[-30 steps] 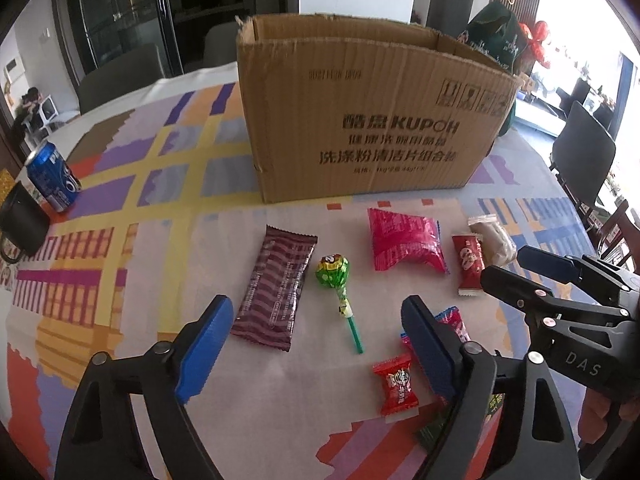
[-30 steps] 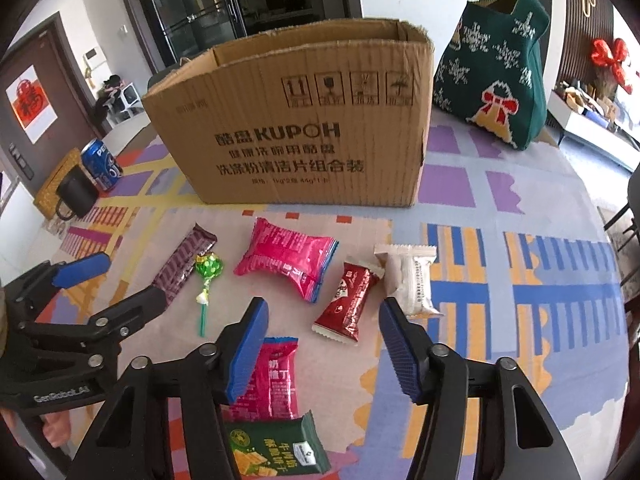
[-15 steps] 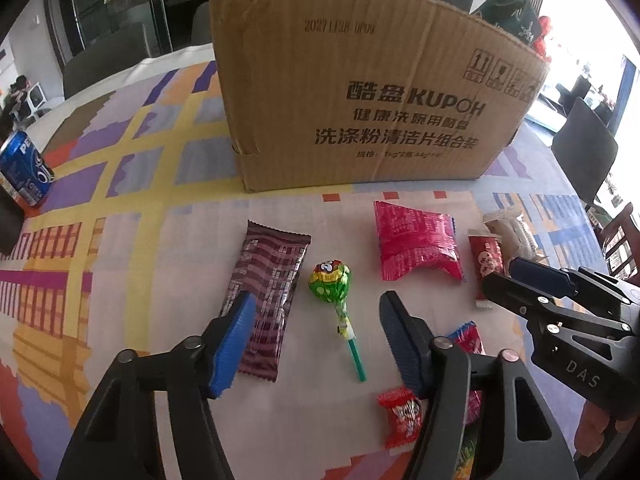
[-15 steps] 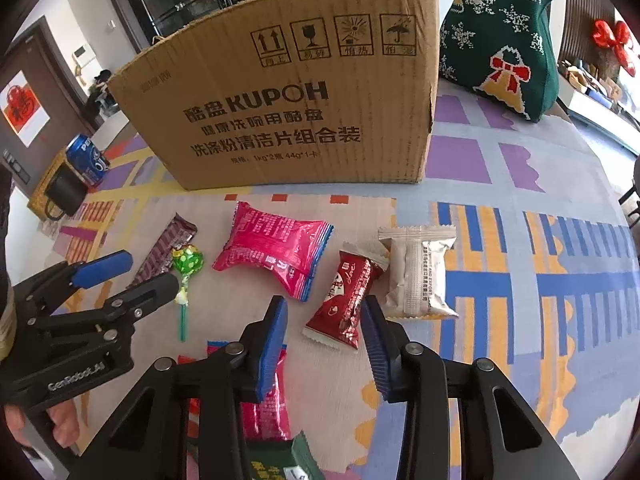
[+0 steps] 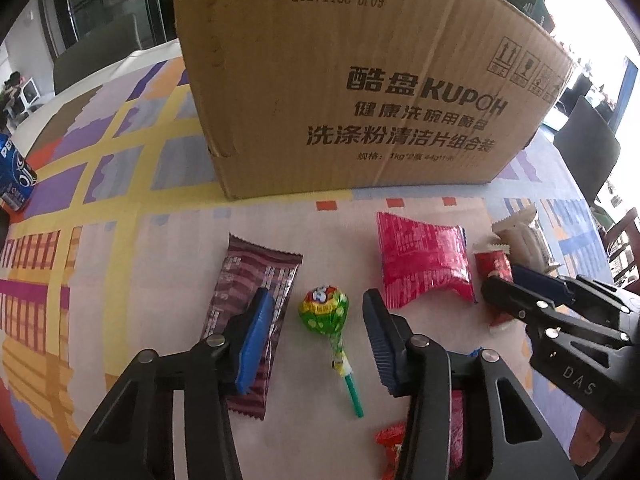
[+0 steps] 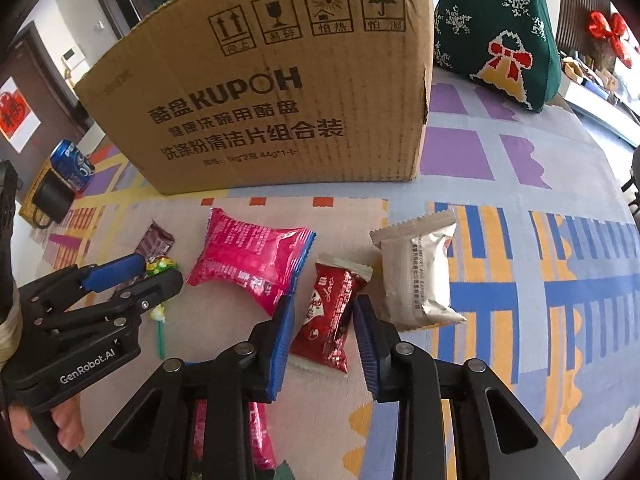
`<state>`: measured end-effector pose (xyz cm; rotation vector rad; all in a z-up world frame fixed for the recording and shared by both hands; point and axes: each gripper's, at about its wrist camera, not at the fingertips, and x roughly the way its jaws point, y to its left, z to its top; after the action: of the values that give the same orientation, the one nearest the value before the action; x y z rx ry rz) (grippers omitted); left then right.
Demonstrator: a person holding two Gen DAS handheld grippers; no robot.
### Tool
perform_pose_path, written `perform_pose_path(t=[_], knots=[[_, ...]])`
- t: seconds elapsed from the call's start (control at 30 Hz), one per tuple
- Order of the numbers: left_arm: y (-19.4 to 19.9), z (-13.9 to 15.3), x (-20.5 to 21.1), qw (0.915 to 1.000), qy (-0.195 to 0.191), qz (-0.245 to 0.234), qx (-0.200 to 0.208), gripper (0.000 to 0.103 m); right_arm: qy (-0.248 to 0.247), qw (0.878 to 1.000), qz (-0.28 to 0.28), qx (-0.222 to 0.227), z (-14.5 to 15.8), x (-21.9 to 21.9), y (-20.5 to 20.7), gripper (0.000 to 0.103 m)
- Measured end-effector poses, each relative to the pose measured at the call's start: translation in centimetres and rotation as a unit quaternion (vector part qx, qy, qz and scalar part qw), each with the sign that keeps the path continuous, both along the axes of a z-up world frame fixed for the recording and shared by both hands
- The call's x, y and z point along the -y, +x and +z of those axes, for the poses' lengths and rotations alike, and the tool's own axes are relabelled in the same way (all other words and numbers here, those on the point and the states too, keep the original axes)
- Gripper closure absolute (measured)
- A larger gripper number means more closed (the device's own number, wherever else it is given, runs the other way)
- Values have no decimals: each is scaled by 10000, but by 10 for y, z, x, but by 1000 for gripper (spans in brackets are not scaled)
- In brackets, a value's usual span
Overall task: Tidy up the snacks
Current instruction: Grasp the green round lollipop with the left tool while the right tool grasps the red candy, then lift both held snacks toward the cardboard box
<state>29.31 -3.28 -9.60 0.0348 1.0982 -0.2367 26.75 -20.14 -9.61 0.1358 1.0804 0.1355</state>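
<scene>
You face table under patchwork tablecloth [image 6: 500, 168], purple, yellow, blue blocks. Behind it, dark glass doors [image 5: 108, 4] on your left, grey chair [image 5: 96, 52] before them. Black chair [image 5: 588, 148] at your right, bright daylight from window [image 5: 580, 12] washing out that side. White wall with red paper decoration [image 6: 16, 116] far left, dark slatted panel [image 6: 576, 4] far right

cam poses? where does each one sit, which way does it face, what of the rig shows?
Left wrist: on the left gripper, angled down at the lollipop between its open jaws; right gripper at right.
Right wrist: on the right gripper, angled down at the red packet; left gripper and a hand at left.
Both: cardboard box, pink bag.
</scene>
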Motion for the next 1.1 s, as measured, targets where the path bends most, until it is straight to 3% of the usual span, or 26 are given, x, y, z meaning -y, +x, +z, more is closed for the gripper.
perform_pose_path(t=[0.2, 0.3, 0.67, 1.1], knots=[[6, 0, 1, 10000, -85, -3, -47, 71, 7, 10000, 56, -51, -5, -5, 7, 73], [5, -3, 3, 9998, -138, -59, -149, 77, -64, 9999, 79, -26, -5, -7, 8, 79], [-6, 1, 3, 9997, -229, -55, -84, 78, 37, 9999, 102, 104, 3, -13, 3, 80], [-32, 54, 7, 9981, -320, -145, 511, 78, 208, 9981, 109, 569, 41, -5, -18, 80]])
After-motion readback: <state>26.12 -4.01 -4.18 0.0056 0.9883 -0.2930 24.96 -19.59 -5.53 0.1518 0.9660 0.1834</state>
